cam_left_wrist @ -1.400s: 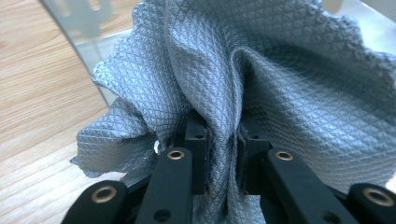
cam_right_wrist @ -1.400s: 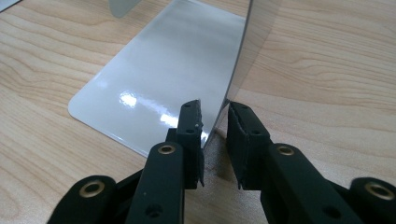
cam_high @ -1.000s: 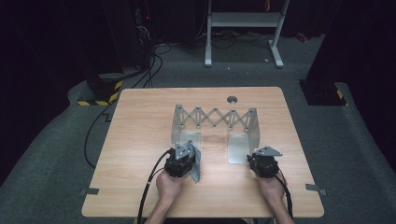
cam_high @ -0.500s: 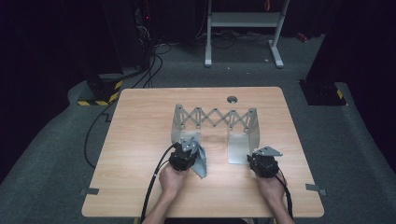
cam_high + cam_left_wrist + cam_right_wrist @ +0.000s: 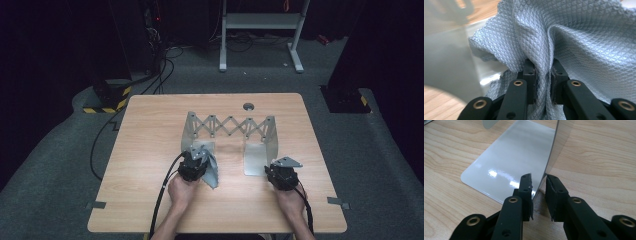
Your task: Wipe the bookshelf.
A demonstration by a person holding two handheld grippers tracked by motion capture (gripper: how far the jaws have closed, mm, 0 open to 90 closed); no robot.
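My left gripper (image 5: 543, 75) pinches a fold of the grey cloth (image 5: 579, 47), bunched against the rack's (image 5: 230, 127) left plate so I can wipe it. My right gripper (image 5: 539, 186) straddles the near edge of the rack's right upright wall, jaws narrowly apart, bracing the rack. Since half a second ago, the cloth has drifted slightly right; the right gripper has stayed.
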